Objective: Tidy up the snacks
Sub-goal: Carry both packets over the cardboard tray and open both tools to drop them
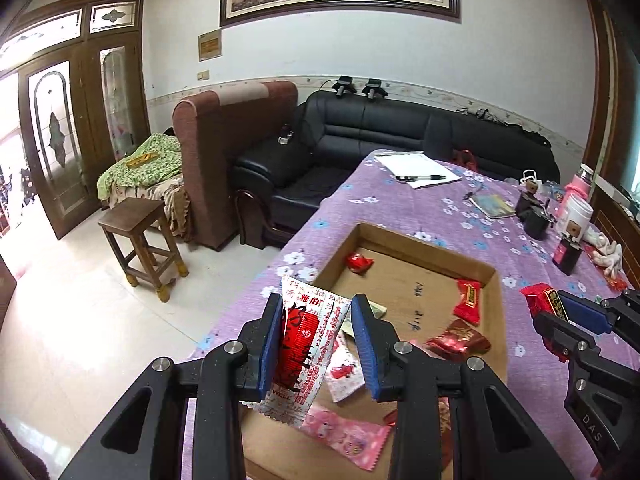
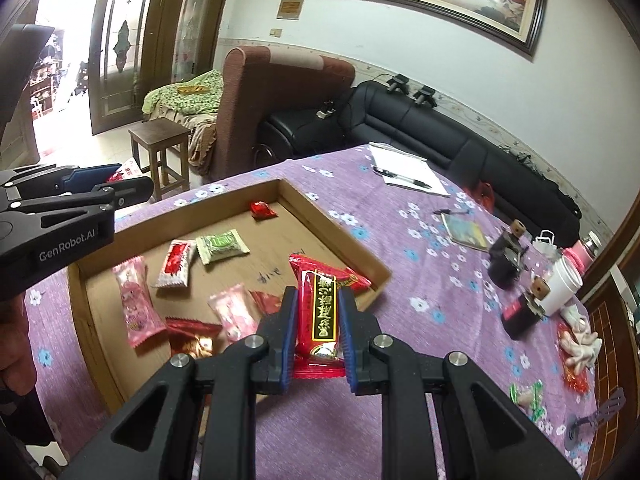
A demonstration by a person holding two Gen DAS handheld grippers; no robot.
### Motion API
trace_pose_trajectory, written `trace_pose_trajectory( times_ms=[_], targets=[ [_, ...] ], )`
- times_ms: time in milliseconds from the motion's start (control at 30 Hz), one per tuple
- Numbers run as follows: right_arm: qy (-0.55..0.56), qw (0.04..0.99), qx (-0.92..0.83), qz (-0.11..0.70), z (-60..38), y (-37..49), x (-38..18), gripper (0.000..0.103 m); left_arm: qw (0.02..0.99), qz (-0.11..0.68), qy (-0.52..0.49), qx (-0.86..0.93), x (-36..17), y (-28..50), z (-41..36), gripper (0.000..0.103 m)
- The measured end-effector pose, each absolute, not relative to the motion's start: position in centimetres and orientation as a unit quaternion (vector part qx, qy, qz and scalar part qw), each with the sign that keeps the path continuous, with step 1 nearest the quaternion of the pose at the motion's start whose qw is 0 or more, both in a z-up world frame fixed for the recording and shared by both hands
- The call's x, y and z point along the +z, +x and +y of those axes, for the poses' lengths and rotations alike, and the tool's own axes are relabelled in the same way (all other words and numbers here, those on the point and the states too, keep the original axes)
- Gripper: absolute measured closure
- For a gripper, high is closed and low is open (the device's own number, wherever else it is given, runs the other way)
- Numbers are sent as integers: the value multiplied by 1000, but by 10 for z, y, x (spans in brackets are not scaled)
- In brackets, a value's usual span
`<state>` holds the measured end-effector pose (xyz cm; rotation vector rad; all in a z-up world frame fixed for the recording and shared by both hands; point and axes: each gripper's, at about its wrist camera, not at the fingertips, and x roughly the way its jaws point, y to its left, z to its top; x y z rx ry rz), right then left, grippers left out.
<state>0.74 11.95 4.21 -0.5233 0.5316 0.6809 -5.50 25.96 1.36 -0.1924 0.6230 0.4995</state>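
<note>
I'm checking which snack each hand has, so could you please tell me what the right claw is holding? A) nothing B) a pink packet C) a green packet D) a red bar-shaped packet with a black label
D: in the right wrist view, the right claw is shut on the red packet with a black label, held over the near edge of the cardboard tray.

The white-and-red snack packet [image 1: 304,344] hides part of a pink wrapper [image 1: 344,440] at six o'clock. The cardboard tray [image 1: 424,244] loses its near edge behind the left gripper [image 1: 316,344]. In the right wrist view, the red snack bar [image 2: 318,312] covers another red packet [image 2: 356,278] at one o'clock. Handwriting [image 2: 266,276] on the tray floor is too blurred to read.
</note>
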Motion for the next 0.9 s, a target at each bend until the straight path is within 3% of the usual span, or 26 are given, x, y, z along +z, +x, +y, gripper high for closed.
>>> trace_pose_trajectory(
  times_ms=[900],
  targets=[
    [-194, 844, 374, 331, 177, 99, 9, 84, 898, 367, -57, 236, -7, 15, 276, 66]
  ],
)
